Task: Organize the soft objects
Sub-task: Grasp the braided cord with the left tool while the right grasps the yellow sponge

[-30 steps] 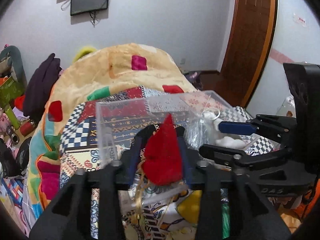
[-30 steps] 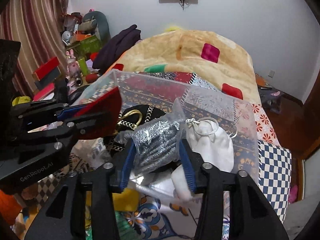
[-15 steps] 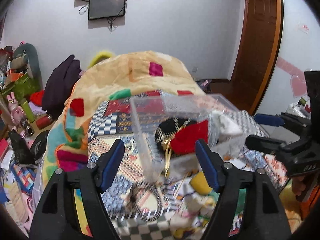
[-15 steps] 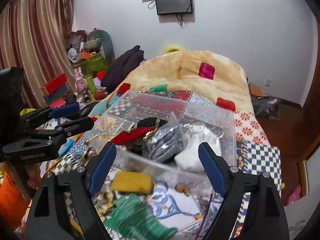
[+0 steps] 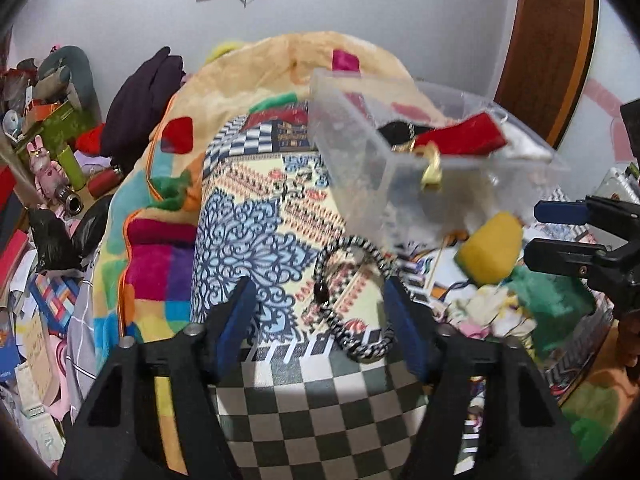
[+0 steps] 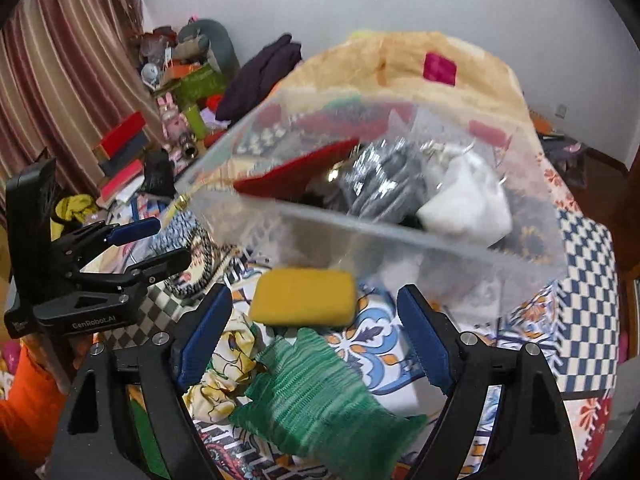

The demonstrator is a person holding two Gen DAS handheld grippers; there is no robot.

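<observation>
On the patterned bedspread [image 5: 256, 240], seen from the left wrist view, a black-and-white braided cord [image 5: 352, 300] is laid in a loop at about 12 o'clock from the left gripper [image 5: 322, 320], whose blue-padded fingers [image 5: 236, 320] are spread wide apart with nothing between them. Further toward 1 o'clock a clear plastic bin [image 5: 360, 160] is seen, with a red pouch [image 5: 464, 138] resting across its top edge and a gold tassel [image 5: 431, 168] hung over the rim. A yellow sponge [image 5: 490, 254] is found at 2 o'clock, just beside the bin. In the right wrist view, a yellow-and-white patterned cloth [image 6: 224, 376] is placed at 10 o'clock from the right gripper [image 6: 312, 336], beside its left finger. A green knitted cloth [image 6: 324, 396] is spread between the widely parted, empty fingers [image 6: 420, 336], and the yellow sponge [image 6: 304, 296] is set just beyond them at 12 o'clock. Behind it stands the bin [image 6: 400, 236], in which the red pouch [image 6: 296, 172], a silver mesh bundle [image 6: 384, 184] and a white drawstring bag [image 6: 464, 200] are gathered from left to right.
</observation>
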